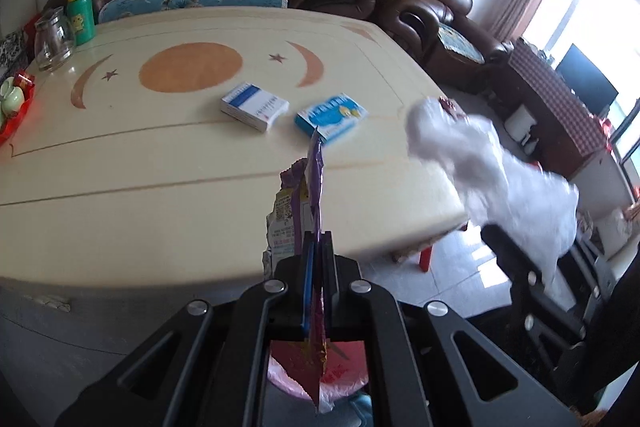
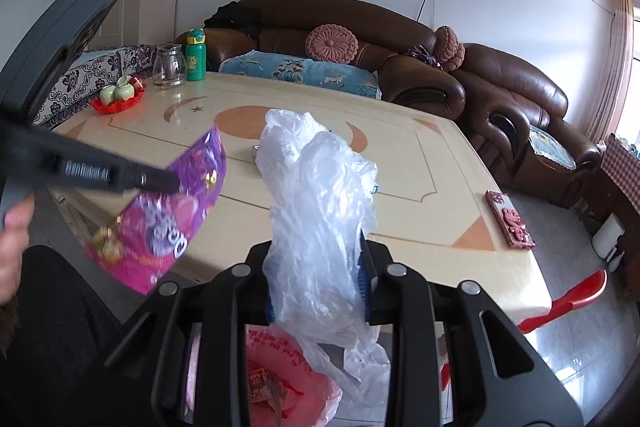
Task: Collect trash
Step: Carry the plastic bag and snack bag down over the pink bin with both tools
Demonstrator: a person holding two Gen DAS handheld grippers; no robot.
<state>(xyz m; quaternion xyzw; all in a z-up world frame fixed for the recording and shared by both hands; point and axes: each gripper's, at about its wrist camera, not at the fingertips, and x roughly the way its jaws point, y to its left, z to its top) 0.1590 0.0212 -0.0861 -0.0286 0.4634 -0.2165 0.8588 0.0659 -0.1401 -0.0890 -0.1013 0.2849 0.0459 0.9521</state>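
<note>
Two black two-finger grippers were held over the near edge of the cream table (image 1: 120,155) with its orange moon-and-star inlay. The left gripper (image 1: 319,241) had its jaws pressed together on a purple and pink foil snack wrapper (image 1: 316,171), which stood edge-on between the pads and hung out below them; in the right wrist view the same wrapper showed its crumpled purple face just off the table's near edge. The right gripper (image 2: 316,259) was pinching a crumpled translucent white plastic bag (image 2: 320,187), its jaws part-way apart with the bag bunched between the blue pads, the top billowing up over the table and the tail trailing below. Beneath both grippers, off the table's near side, sat a pink plastic bag (image 2: 280,367) with red print, open at the top, some reddish scraps inside it. On the table past its middle lay a white and blue small carton (image 1: 255,105) and, just beside it, a light blue carton (image 1: 331,115). At the table's far left corner stood a clear glass jug (image 1: 52,41), a green bottle (image 1: 81,11) and a red tray (image 2: 118,103) of pale green cups; a red-cased phone (image 2: 510,219) lay near the right edge. Behind the table ran a brown leather sofa (image 2: 400,67).
</note>
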